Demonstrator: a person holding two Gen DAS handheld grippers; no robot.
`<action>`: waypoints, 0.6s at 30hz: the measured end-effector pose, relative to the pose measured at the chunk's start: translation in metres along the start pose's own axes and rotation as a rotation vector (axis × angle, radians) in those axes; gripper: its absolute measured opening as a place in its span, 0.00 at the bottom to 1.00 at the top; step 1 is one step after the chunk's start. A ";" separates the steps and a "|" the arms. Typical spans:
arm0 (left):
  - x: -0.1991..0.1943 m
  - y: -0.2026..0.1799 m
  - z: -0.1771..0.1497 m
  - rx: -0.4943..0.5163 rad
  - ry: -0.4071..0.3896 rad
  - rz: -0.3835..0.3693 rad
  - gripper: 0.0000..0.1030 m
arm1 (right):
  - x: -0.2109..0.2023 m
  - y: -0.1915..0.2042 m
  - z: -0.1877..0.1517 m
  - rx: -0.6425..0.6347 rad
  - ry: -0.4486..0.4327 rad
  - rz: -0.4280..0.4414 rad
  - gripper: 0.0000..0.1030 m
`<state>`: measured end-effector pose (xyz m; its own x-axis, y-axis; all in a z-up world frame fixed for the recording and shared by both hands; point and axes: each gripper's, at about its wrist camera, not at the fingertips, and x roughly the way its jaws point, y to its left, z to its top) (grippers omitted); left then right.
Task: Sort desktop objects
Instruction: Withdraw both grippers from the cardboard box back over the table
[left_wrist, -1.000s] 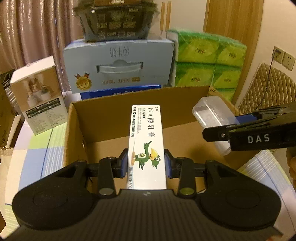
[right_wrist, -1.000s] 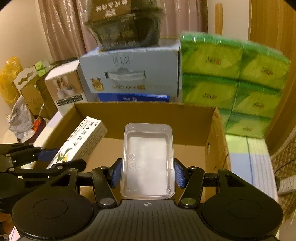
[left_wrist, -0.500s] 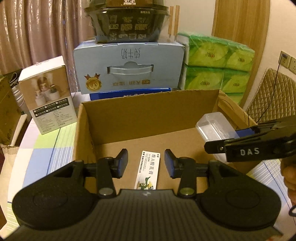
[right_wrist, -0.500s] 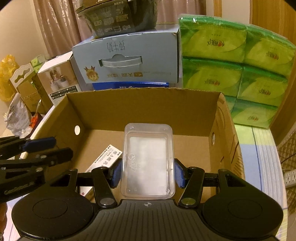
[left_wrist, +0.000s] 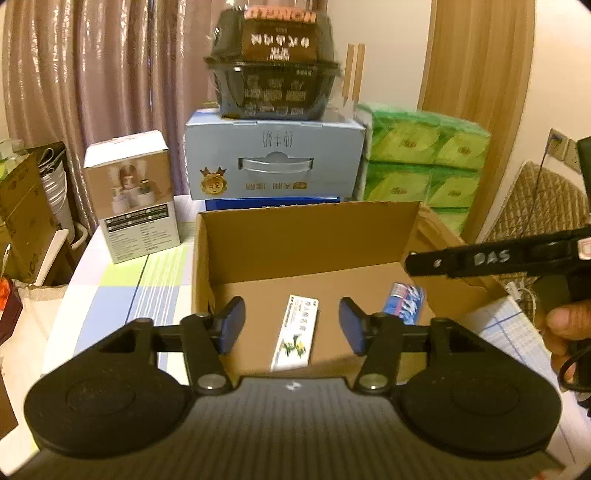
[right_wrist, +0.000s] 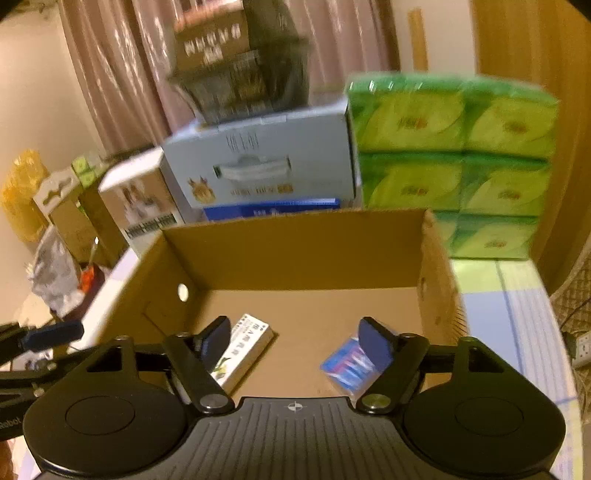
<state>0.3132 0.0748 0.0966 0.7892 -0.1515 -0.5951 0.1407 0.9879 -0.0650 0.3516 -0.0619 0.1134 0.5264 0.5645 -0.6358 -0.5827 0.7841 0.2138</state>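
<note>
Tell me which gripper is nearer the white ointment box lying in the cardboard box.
Left. The left gripper hangs open directly above the white ointment box; the right gripper is off to the box's right, nearer the blue-printed packet.

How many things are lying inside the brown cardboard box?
2. The white carton with the green bird lies on the left of the box floor, and the clear case with blue print lies on the right. Corners nearest the cameras are hidden, so more could be there.
</note>
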 end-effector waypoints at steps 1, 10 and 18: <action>-0.008 -0.001 -0.003 -0.002 -0.006 0.000 0.55 | -0.013 0.002 -0.005 -0.004 -0.018 0.000 0.80; -0.096 -0.011 -0.047 -0.036 -0.026 0.007 0.72 | -0.107 0.019 -0.081 0.047 -0.060 0.029 0.90; -0.156 -0.022 -0.103 -0.043 0.004 0.032 0.80 | -0.163 0.028 -0.164 0.126 -0.034 -0.008 0.91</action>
<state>0.1256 0.0800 0.1082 0.7908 -0.1194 -0.6003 0.0895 0.9928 -0.0795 0.1482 -0.1747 0.1019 0.5526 0.5650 -0.6127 -0.4974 0.8135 0.3015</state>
